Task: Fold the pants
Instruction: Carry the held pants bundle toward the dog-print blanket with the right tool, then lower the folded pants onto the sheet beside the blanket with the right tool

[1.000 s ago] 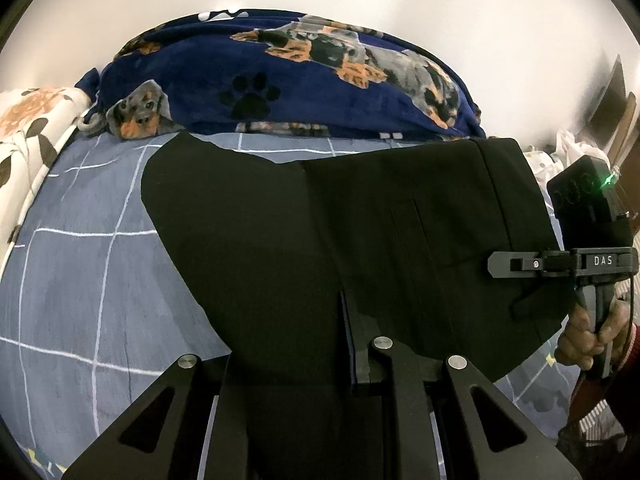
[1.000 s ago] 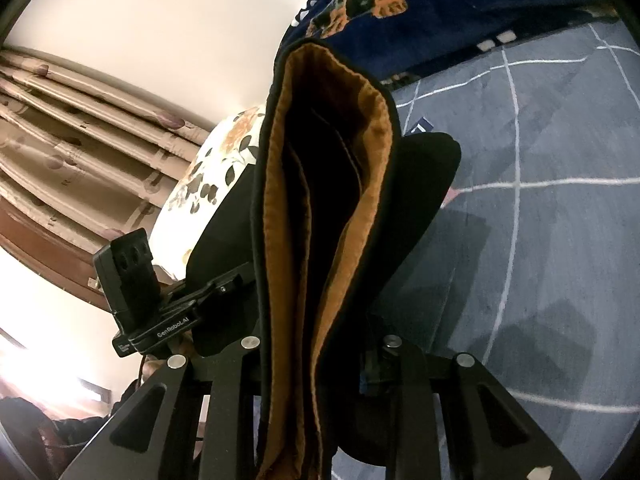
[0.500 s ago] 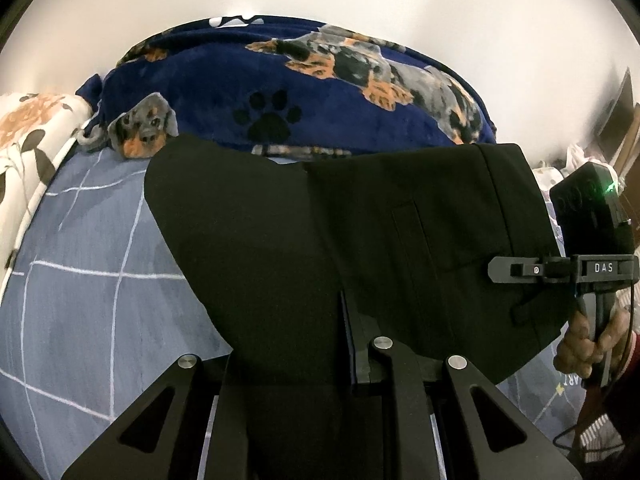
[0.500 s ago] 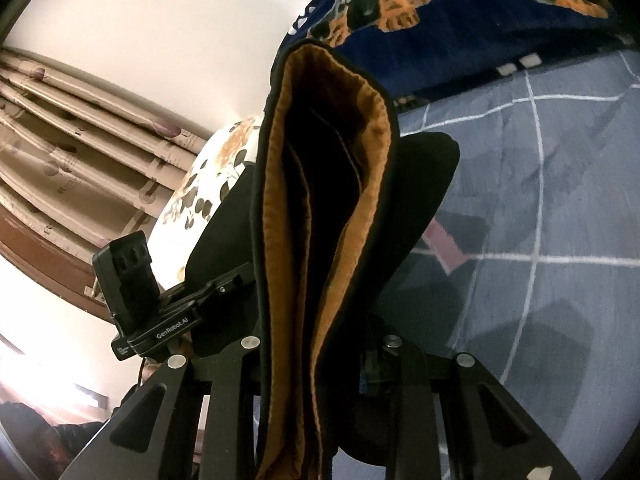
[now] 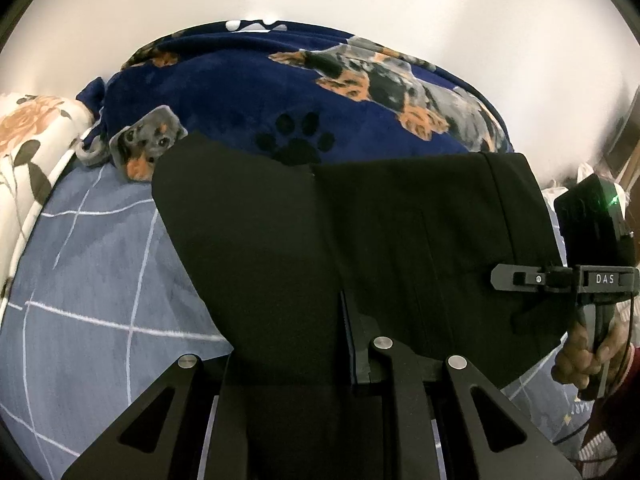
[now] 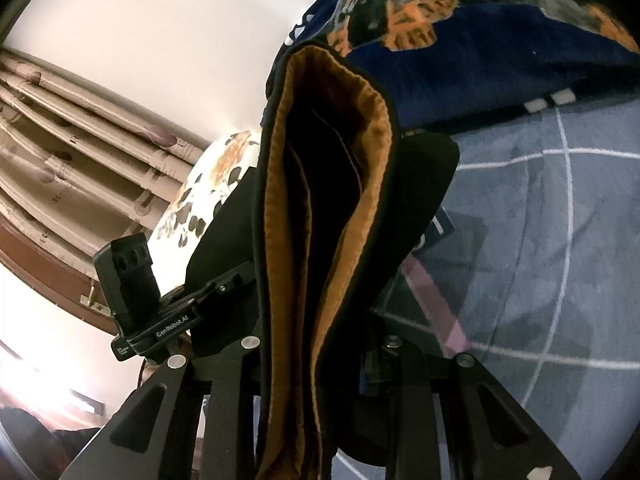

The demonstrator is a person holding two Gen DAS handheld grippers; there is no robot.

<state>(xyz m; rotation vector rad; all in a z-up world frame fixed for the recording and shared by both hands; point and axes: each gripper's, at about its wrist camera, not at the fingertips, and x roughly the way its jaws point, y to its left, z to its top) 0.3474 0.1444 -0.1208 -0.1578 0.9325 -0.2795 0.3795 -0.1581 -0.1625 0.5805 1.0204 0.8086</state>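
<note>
One pants, apparently two hand-held grippers

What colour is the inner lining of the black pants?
Orange-brown lining, seen best in the right wrist view.

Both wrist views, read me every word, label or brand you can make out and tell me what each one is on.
"DAS": white letters on the bar of the right gripper, seen in the left wrist view.
"GenRobot.AI": on the bar of the left gripper, seen in the right wrist view.
Small white print at that bar's end: too small to read.
Pale letters on the blue sheet: blurred, unreadable.
</note>
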